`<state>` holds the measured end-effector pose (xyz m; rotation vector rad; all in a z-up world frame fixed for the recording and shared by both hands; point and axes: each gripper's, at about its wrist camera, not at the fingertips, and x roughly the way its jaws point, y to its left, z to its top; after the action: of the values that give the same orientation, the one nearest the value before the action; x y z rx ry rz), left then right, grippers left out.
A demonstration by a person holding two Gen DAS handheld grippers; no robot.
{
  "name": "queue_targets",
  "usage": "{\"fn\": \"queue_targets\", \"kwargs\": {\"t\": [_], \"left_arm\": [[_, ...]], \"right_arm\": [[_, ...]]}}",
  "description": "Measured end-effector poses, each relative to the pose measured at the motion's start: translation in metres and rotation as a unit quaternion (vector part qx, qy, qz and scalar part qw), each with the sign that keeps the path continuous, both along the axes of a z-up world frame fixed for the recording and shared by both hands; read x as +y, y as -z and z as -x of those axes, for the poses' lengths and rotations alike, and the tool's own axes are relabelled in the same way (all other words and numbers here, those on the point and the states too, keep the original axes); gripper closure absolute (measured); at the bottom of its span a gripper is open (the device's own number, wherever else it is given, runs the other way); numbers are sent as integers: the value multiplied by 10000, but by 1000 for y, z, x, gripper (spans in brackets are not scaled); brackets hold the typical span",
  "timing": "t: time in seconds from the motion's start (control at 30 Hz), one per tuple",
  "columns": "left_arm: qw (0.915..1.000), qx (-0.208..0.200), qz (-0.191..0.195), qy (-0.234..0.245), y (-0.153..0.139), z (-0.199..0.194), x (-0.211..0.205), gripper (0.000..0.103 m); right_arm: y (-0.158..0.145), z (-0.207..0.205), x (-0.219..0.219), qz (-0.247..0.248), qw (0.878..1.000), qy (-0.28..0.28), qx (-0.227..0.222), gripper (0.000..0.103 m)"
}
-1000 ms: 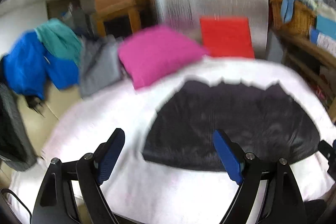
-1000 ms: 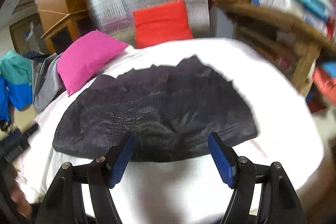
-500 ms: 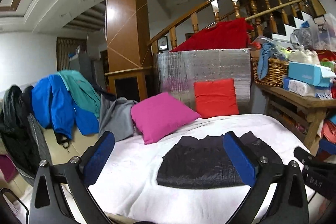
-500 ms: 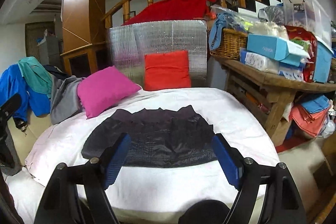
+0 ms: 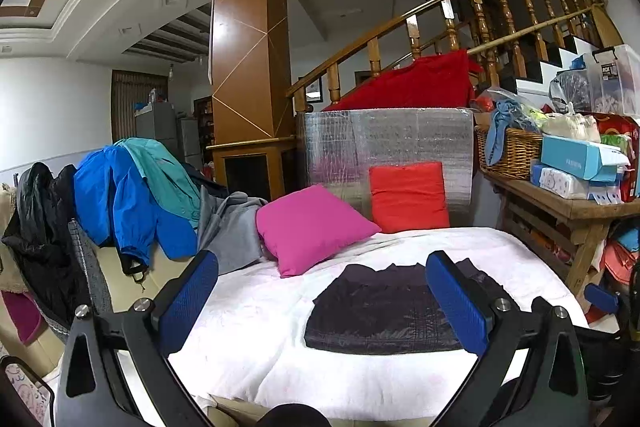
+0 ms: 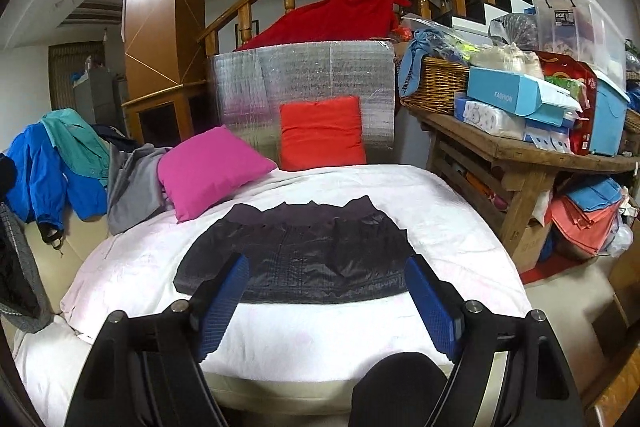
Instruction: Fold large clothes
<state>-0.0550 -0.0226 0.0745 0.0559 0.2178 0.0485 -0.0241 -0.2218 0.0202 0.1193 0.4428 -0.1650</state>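
At the far left, a blue jacket (image 5: 120, 203) and a teal garment (image 5: 164, 175) are seen draped over furniture, with a grey garment (image 5: 234, 231) hung just beside them. Next, a pink cushion (image 5: 310, 227) is propped on the white bed cover (image 5: 260, 327), and a red cushion (image 5: 408, 197) is leaned against a silver foil panel (image 5: 384, 139) behind it. The dark folded garment (image 6: 296, 255) is laid flat near the middle of the bed, well apart from both cushions, with its ruffled edge turned toward them. The left hand-held gripper (image 5: 332, 307) is held above the near edge of the bed with its blue pads spread fully wide and nothing between them. The right hand-held gripper (image 6: 326, 303) is likewise held clear of the garment, its jaws parted widely and empty. To the right, a wooden counter (image 6: 516, 151) is loaded with a wicker basket (image 6: 434, 87), a light blue box (image 6: 512, 95) and a clear plastic bin (image 6: 576, 27)
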Motion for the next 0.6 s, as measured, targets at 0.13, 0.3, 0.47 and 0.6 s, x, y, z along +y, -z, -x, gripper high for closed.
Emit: {"fn": "queue_targets", "kwargs": {"t": [0.13, 0.3, 0.47, 0.6], "left_arm": [[10000, -12, -83, -14, 0, 3, -2, 0], [9999, -44, -90, -10, -1, 7, -5, 0], [10000, -34, -84, -40, 0, 6, -5, 0], [10000, -28, -64, -47, 0, 6, -5, 0]], "right_arm": [[-8, 9, 3, 66, 9999, -9, -141, 20], [-9, 9, 5, 70, 9999, -60, -109, 20], [-10, 10, 3, 44, 9999, -61, -133, 20], [-10, 10, 3, 51, 9999, -56, -131, 20]]}}
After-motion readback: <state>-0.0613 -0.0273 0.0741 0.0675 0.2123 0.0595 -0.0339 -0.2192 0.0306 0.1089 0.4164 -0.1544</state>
